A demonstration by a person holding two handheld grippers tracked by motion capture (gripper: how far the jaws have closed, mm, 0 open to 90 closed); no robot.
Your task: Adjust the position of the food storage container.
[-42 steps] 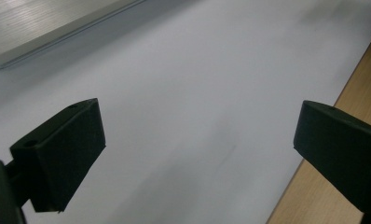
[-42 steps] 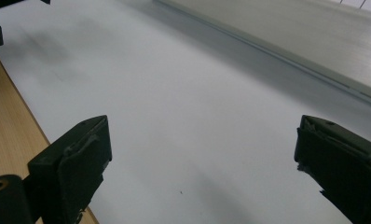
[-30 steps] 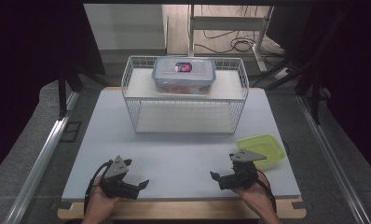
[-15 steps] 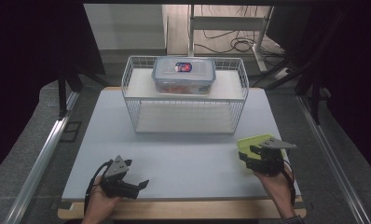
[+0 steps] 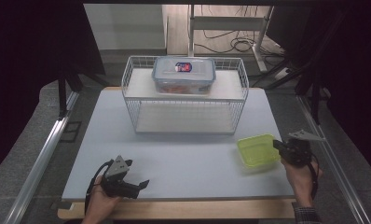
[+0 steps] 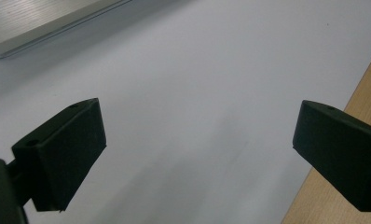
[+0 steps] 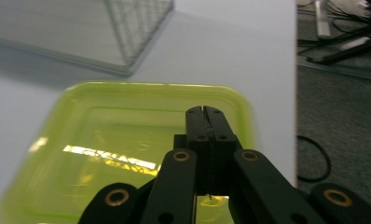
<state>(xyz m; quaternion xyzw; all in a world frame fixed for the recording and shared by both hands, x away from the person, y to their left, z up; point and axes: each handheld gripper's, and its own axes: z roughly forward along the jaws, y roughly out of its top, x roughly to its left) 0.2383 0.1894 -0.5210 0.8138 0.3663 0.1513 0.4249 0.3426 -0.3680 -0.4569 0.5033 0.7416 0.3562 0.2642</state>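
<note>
Green tray (image 5: pixel 258 150) flat on the surface (image 5: pixel 188 154), near its right edge, just left of the right tongs (image 5: pixel 278 145), pressed together, empty, having just been closing, tips over tray's rim. Left tongs (image 5: pixel 139 185) spread, well apart, far left.

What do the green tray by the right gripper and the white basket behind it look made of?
Green tray: likely translucent glossy plastic; a bright reflection streaks its floor and the table shows through. Basket: seemingly white-coated metal wire, a thin open grid.
</note>
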